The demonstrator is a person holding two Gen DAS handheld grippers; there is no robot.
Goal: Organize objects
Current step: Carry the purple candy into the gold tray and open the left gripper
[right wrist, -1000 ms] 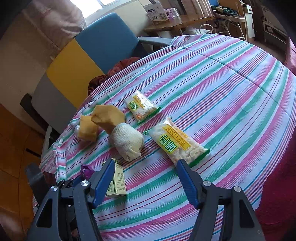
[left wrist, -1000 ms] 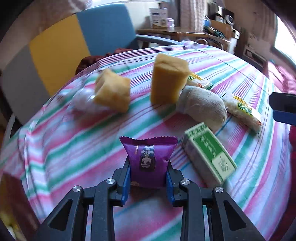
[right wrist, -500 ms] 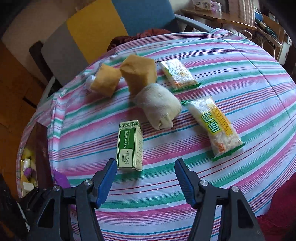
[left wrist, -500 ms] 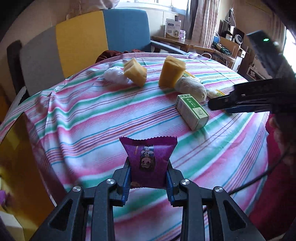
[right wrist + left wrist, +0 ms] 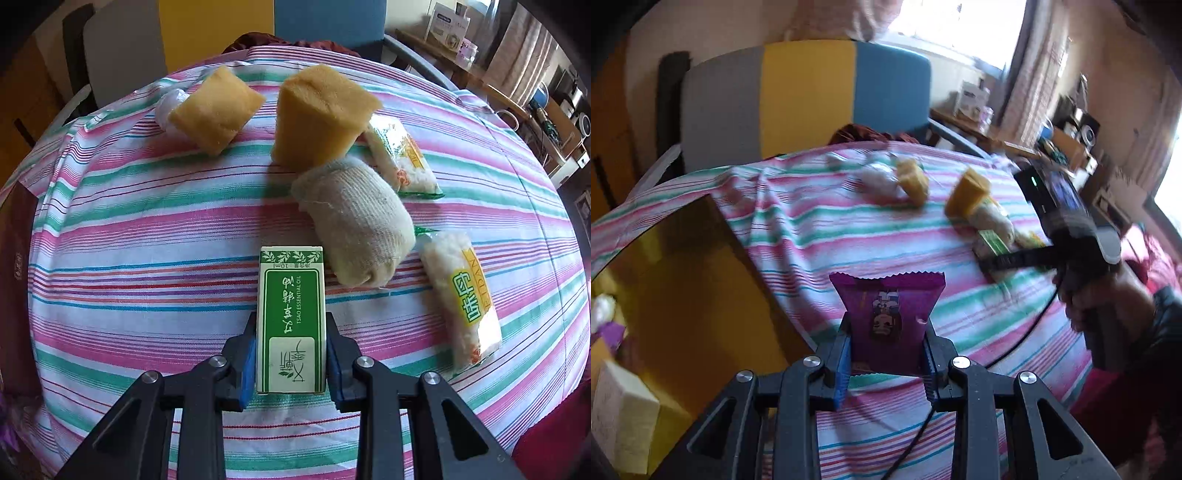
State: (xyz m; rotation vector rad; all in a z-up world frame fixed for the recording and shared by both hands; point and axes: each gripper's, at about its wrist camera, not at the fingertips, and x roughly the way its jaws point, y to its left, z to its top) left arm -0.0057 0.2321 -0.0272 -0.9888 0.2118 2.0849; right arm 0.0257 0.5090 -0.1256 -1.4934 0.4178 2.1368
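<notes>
The right gripper (image 5: 291,354) is clamped on a green box (image 5: 291,321) reading "TSAO ESSENTIAL OIL" and "10ml", lying on the striped table (image 5: 147,236). The left gripper (image 5: 886,354) pinches a purple packet (image 5: 886,314) above the table's edge; its print is unreadable. Beyond the box lie 2 sponges (image 5: 321,114), a sock (image 5: 354,225) and 2 snack bags (image 5: 461,299) marked "WEIDAN", partly cut off.

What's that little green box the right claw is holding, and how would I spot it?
Look at the striped tablecloth, near its front edge. Just in front of the rolled cream sock lies a small green and white carton, pinched between the right claw. It is the only hard-edged box among soft sponges and snack packets.
</notes>
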